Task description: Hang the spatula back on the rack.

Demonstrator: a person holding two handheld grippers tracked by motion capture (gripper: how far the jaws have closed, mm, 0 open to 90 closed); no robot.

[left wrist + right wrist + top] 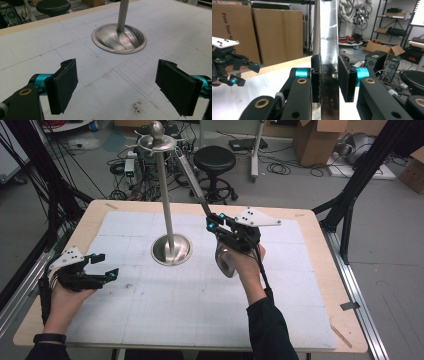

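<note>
- From the high view: a metal utensil stand [169,220] is planted mid-worktop [150,315], its round base flat on the white sheet and its pole rising to a ring of hooks.
- The right tool [231,234] hangs just right of the base, pinching what looks like a metal ladle [226,262]. The bowl sits low by the hand and the long handle slants up toward the hooks, I'd guess so its end can meet one.
- The left tool [102,266] rests low near the worktop's left edge, well apart from the stand, seemingly parked out of the way.
- From the left gripper view: its jaws are spread wide with bare worktop between them, and the stand's base lies ahead.
- From the right gripper view: both pads press on the flat, shiny handle, gripped square across its width, likely to stop it twisting.
</note>
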